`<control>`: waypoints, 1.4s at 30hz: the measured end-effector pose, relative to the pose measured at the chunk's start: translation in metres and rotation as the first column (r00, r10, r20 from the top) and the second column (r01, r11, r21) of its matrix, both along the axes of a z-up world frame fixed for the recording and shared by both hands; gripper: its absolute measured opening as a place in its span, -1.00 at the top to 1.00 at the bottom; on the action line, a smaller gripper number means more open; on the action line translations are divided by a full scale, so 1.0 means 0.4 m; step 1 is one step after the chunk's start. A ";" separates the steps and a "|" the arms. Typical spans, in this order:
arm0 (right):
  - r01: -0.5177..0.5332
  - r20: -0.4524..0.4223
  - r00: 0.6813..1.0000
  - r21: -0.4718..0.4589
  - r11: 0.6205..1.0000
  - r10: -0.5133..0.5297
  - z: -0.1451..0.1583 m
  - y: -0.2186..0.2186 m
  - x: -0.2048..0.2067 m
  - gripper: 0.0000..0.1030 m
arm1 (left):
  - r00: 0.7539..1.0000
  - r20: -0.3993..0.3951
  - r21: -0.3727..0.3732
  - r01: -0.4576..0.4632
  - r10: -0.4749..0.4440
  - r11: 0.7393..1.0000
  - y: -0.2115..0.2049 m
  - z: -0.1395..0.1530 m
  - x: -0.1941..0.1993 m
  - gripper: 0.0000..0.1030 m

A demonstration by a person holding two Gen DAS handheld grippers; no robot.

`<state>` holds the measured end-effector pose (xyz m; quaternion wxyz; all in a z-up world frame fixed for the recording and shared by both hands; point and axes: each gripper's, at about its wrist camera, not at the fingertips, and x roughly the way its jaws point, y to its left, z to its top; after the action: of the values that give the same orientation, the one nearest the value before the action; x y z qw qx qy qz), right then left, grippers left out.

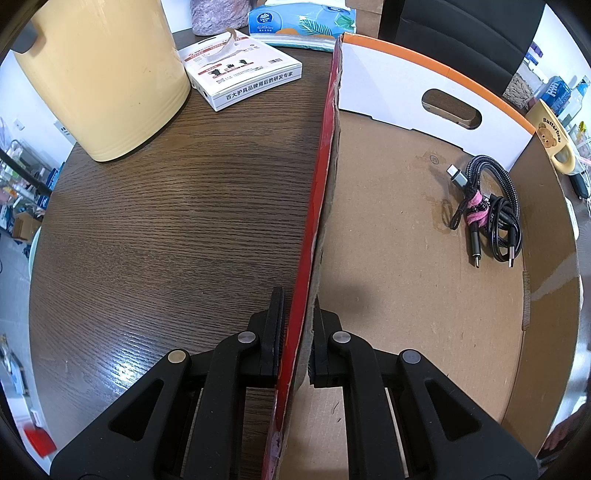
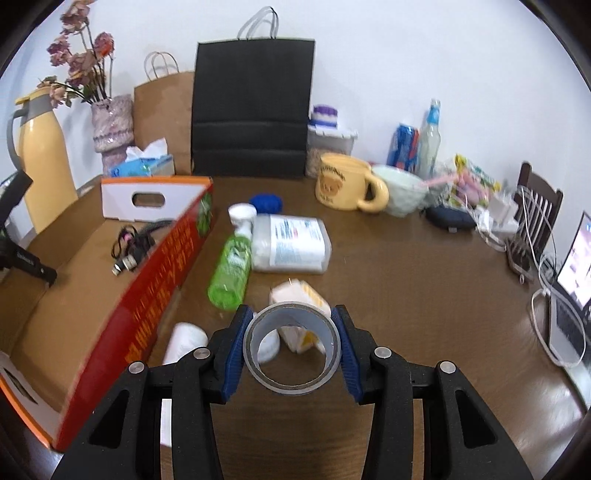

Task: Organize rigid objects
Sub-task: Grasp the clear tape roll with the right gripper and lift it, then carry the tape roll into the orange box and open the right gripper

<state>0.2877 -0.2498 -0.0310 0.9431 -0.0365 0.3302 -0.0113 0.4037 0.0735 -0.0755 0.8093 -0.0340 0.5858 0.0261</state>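
My left gripper (image 1: 295, 332) is shut on the near wall of a shallow cardboard box (image 1: 388, 229), red outside, brown inside. A bundle of black cables (image 1: 487, 210) lies in the box's far right corner. The box also shows at the left in the right wrist view (image 2: 159, 258). My right gripper (image 2: 291, 347) is shut on a grey roll of tape (image 2: 291, 350), held above the wooden table. Beyond it lie a green bottle (image 2: 231, 269), a clear wipes tub (image 2: 291, 243), a small yellow-white pack (image 2: 299, 306) and a white container (image 2: 184, 343).
A yellow thermos (image 1: 103, 74), a white carton (image 1: 240, 70) and a tissue pack (image 1: 303, 22) stand left of the box. Paper bags (image 2: 251, 110), a bear mug (image 2: 343, 184), a bowl (image 2: 399, 188), bottles, snacks and a laptop (image 2: 572, 280) crowd the far and right table.
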 end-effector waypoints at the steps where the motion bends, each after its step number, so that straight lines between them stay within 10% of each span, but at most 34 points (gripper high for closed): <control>1: -0.010 0.015 1.000 -0.006 1.000 0.010 0.014 0.009 0.007 0.06 | 1.000 0.000 0.000 0.000 0.000 1.000 0.000 0.000 0.000 0.88; 42: -0.362 0.000 0.929 -0.213 0.907 0.371 0.047 0.419 0.286 0.06 | 1.000 -0.001 0.005 0.000 0.000 1.000 -0.006 -0.001 -0.003 0.89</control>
<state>0.4022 -0.0823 -0.0122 0.9259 -0.1965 0.2951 0.1306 0.4026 0.0709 -0.0759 0.8092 -0.0320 0.5860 0.0275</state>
